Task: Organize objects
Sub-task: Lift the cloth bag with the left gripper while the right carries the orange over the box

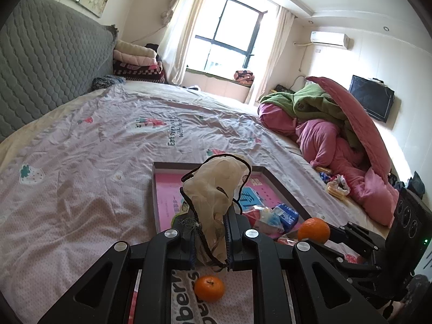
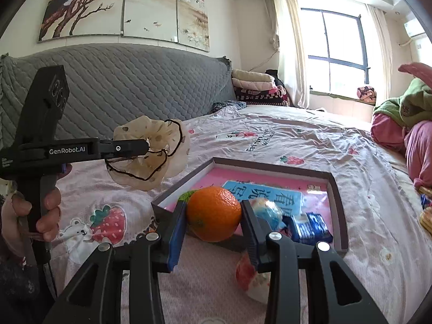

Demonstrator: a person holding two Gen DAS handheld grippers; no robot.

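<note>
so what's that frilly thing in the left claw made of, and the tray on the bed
Frilly thing: seemingly thin, sheer beige fabric with dark corded edging. Light passes through it and it crumples limply.
Tray: probably cardboard with a glossy printed pink lining. Its walls are thin, straight and sharp-cornered, and the inside shows printed lettering. Plastic can't be ruled out.

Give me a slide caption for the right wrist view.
Right gripper holds an orange before the pink-lined tray; left gripper lifts a beige scrunchie.

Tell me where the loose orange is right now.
In the left wrist view, the loose orange lies on the bedspread directly beneath the left gripper, short of the tray.
</note>
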